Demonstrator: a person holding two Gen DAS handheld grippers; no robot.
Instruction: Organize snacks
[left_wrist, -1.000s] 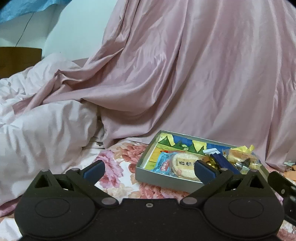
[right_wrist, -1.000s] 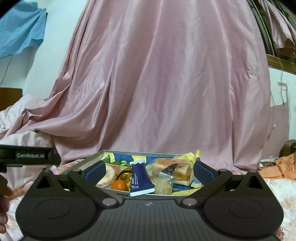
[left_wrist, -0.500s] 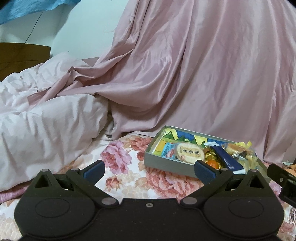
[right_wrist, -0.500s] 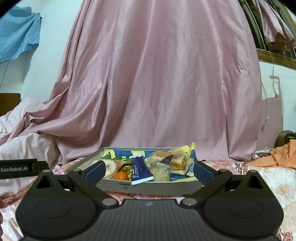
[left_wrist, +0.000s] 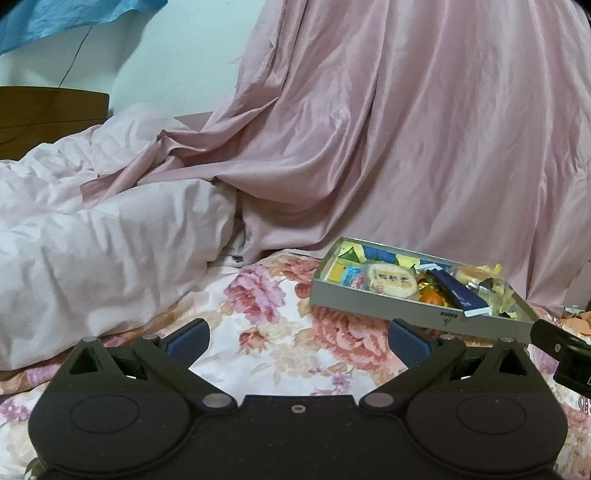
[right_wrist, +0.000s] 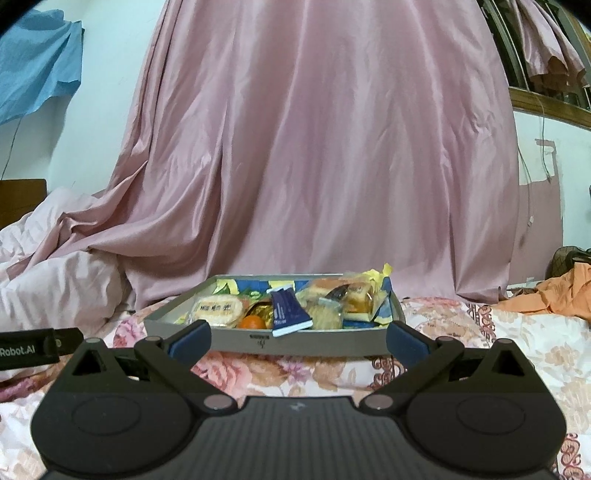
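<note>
The left gripper (left_wrist: 298, 338) has its blue-padded jaws spread wide with nothing between them, over bare floral bedsheet (left_wrist: 258, 343). The right gripper (right_wrist: 298, 338) is likewise spread and empty, its fingertips just short of the near wall of the shallow grey rectangular cardboard tray (right_wrist: 321, 341). Inside the tray lie a round wrapped rice cracker (right_wrist: 217, 311), a small orange fruit (right_wrist: 252, 322), a dark blue sachet (right_wrist: 287, 309) overhanging the near rim, and clear-wrapped pastries (right_wrist: 356, 300). Pink satin drapery (right_wrist: 325, 166) falls close behind the tray; a pale crumpled duvet (left_wrist: 99, 236) lies to its left.
</note>
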